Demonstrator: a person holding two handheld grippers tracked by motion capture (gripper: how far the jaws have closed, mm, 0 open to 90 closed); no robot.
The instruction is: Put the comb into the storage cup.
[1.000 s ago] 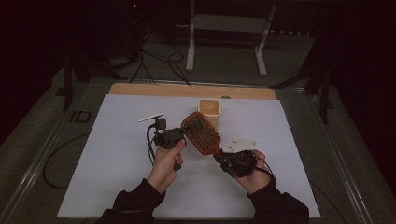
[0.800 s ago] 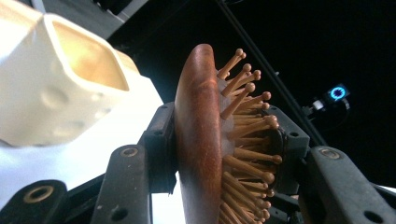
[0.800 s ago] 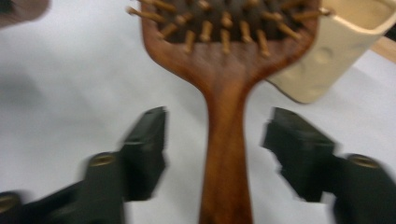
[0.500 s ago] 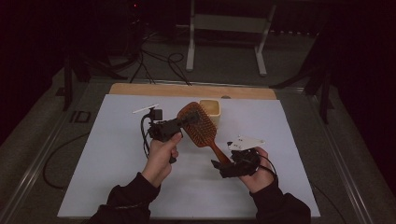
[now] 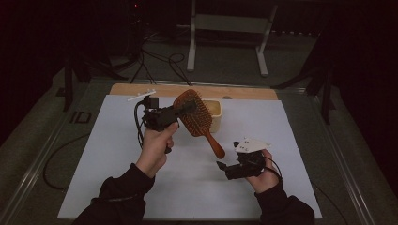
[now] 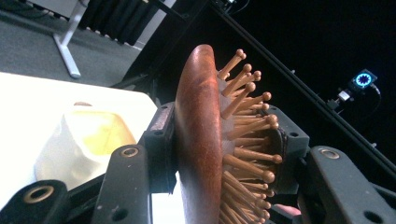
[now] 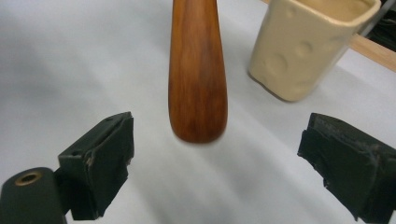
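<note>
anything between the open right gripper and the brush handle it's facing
Nothing visible. In the right gripper view the hairbrush handle hangs ahead of the right gripper, whose jaws stand wide apart, with bare white table cover between. The cream cup sits off to one side. The left gripper clamps the brush head.

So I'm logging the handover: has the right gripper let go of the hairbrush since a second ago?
Yes. The right gripper, open, has dropped back from the cream cup, off the hairbrush handle; the left gripper clamps its head.
</note>
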